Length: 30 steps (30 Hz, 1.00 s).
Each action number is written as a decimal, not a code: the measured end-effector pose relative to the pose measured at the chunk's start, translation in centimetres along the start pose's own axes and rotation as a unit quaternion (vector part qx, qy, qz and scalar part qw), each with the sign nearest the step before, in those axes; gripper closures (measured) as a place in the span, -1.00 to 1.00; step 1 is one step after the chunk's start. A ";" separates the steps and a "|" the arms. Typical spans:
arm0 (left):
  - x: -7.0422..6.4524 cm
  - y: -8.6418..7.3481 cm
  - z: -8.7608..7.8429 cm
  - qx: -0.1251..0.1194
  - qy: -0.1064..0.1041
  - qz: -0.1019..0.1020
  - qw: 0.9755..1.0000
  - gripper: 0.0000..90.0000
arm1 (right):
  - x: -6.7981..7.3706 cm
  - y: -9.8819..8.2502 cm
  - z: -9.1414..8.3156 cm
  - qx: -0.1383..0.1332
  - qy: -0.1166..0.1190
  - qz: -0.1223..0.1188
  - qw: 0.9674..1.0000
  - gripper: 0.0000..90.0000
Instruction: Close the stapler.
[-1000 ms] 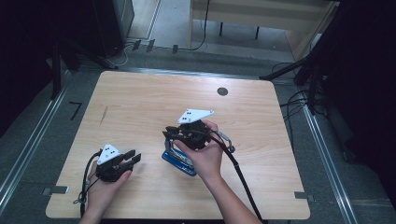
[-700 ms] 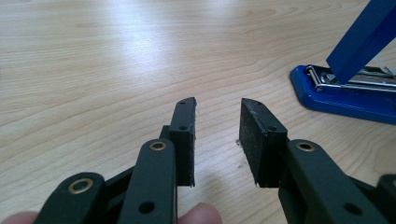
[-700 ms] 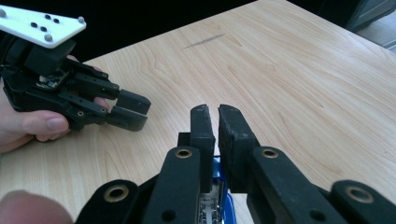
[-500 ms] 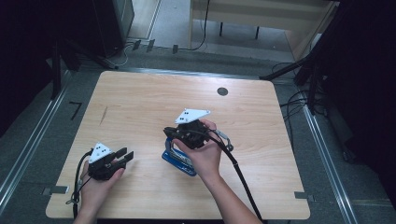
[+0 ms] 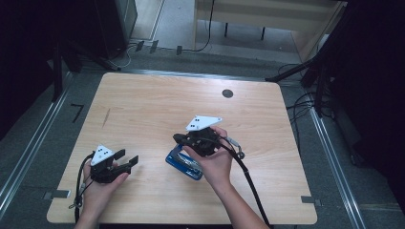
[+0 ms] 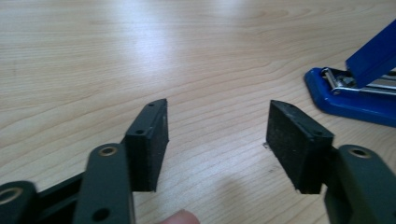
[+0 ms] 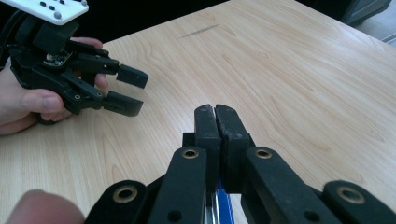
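lab: bare table (image 5: 143, 100), floor cables (image 5: 305, 102), rails (image 5: 28, 152)

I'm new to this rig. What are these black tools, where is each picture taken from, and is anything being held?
A person holds a two-jaw hand tool in each hand at a wooden table. The high view looks down from above; each gripper view looks along that tool's own jaws. The left gripper has just been opening and holds nothing between its pads. The right gripper is pressed shut above a blue stapler, whose blue body peeks out beneath its jaws; the pads look closed on each other, not on the stapler.
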<state>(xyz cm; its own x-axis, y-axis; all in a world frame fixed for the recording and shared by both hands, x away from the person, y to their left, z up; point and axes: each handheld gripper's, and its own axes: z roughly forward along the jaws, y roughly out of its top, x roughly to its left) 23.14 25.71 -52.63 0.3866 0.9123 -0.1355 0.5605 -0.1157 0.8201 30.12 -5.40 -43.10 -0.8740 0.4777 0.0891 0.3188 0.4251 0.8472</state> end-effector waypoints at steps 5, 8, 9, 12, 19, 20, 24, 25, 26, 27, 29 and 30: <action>-0.1 0.0 0.0 0.010 0.018 0.008 1.000 -0.47 | -0.2 -1.3 -1.0 -0.004 -0.001 0.011 1.000 0.99; -0.1 0.0 0.0 0.014 0.024 0.005 1.000 -0.54 | -0.2 -1.8 -1.2 -0.004 0.000 0.012 1.000 0.99; 0.0 0.0 -0.1 0.010 0.023 -0.004 1.000 -0.59 | -0.2 -2.3 -1.5 -0.004 -0.001 0.014 1.000 0.99; 0.1 0.0 -0.2 0.009 0.020 -0.003 1.000 -0.64 | -0.2 -2.8 -1.8 -0.004 -0.001 0.014 1.000 0.99; -0.1 -0.1 -0.1 0.010 0.016 0.008 1.000 -0.66 | -0.2 -4.9 -2.7 -0.009 -0.004 0.028 1.000 0.99; -0.1 -0.1 -0.1 0.010 0.016 0.008 1.000 -0.66 | -0.2 -4.9 -2.7 -0.009 -0.004 0.028 1.000 0.99; -0.1 -0.1 -0.1 0.011 0.016 0.006 1.000 -0.66 | -0.1 -5.7 -3.1 -0.012 -0.004 0.029 0.999 0.99; -0.1 -0.1 -0.1 0.011 0.019 0.004 1.000 -0.66 | -0.1 -6.0 -3.4 -0.015 -0.004 0.028 0.999 0.99; 0.0 -0.1 -0.1 0.012 0.019 0.005 1.000 -0.66 | -0.1 -6.0 -3.4 -0.015 -0.004 0.028 0.999 0.99; 0.0 -0.1 -0.1 0.011 0.020 0.004 1.000 -0.66 | 0.0 -6.4 -3.6 -0.017 -0.005 0.030 0.999 0.99; 0.0 -0.1 -0.1 0.011 0.022 0.003 1.000 -0.66 | 0.0 -6.7 -3.7 -0.017 -0.005 0.029 0.999 0.99; 0.0 -0.1 -0.1 0.011 0.022 0.003 1.000 -0.66 | 0.0 -6.7 -3.7 -0.017 -0.005 0.029 0.999 0.99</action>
<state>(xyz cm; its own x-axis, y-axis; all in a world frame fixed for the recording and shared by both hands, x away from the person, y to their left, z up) 22.98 25.74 -52.64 0.3573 0.9281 -0.1047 0.5747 -0.1301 0.8080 26.60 -11.15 -46.85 -0.8502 0.5090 0.1342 0.3565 0.3692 0.8582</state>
